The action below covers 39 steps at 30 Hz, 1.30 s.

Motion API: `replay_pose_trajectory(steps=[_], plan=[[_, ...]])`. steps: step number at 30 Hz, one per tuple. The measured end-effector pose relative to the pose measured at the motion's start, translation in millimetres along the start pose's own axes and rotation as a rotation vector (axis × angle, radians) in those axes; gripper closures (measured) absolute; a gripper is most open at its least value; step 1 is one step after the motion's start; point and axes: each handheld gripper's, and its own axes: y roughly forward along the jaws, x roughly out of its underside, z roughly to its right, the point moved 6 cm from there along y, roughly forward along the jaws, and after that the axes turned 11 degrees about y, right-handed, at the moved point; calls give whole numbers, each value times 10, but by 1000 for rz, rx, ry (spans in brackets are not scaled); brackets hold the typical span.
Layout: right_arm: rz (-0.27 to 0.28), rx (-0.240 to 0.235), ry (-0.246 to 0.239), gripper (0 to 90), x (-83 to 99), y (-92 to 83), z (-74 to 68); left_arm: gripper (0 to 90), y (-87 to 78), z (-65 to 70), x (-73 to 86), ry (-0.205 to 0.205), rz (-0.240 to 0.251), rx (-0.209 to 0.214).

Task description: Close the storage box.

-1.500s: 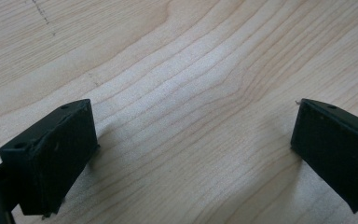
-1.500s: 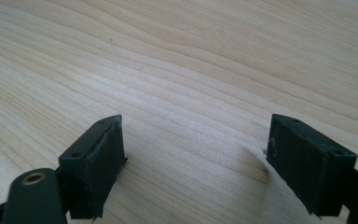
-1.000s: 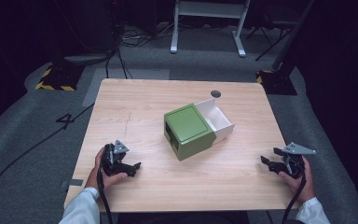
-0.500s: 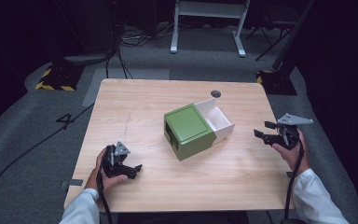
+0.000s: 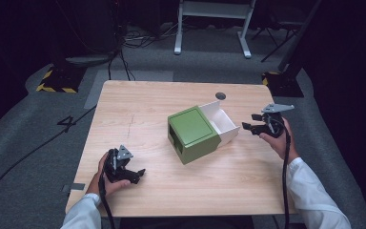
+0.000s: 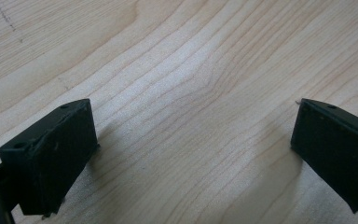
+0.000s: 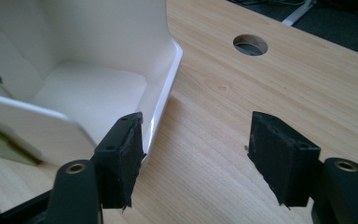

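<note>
The right claw [image 5: 252, 128] is hovering just beside the open end of the white drawer [image 5: 224, 125], its jaws standing apart with nothing between them, and they have just been closing somewhat. In the right gripper view the drawer's near corner [image 7: 161, 100] is lying just ahead of one jaw and to its side, so the drawer wall is not yet between the pads; the other jaw is hanging over bare bench [image 7: 242, 93]. That offset is what the coming move is likely turning on: the claw would need to shift sideways toward the drawer before its wall sits in the gap.

The drawer is sticking out of the green box [image 5: 193, 133], and together they are running as one long shape straight away from the right claw, toward the middle of the bench. The right hand [image 5: 276, 138] is far nearer to it than the left.

The left claw [image 5: 132, 174] is resting on the bench, well apart from the box, jaws spread wide over bare wood [image 6: 191, 107].
</note>
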Motion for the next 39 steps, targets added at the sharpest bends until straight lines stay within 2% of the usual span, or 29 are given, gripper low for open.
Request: replay_pose_trajectory(steps=[1, 3, 5, 10, 14, 16, 20, 24, 29, 39], plan=[[-13, 4, 6, 369, 10, 97, 10, 4, 1, 0, 0, 0, 1, -1], [-26, -22, 24, 372, 25, 169, 0, 4, 0, 0, 0, 0, -1, 1], [-44, -32, 20, 384, 49, 236, -26, 4, 0, 0, 0, 0, 0, 1], [-76, -42, 23, 418, 95, 355, -59, 4, 0, -1, 0, -1, -1, 1], [-93, -70, 33, 471, 121, 413, -82, 3, 7, 5, -7, -4, 0, 2], [-99, -103, 39, 588, 127, 453, -115, 1, 49, 12, -57, -5, 1, 0], [-92, -130, 44, 698, 117, 482, -155, 2, 121, 47, -147, 11, 5, 12], [-95, -147, 48, 718, 111, 504, -195, 2, 150, 70, -184, 14, 6, 24], [-104, -153, 14, 716, 103, 515, -288, 2, 156, 75, -190, 13, 6, 26], [-106, -174, -13, 714, 75, 547, -457, 3, 155, 74, -190, 15, 7, 25]])
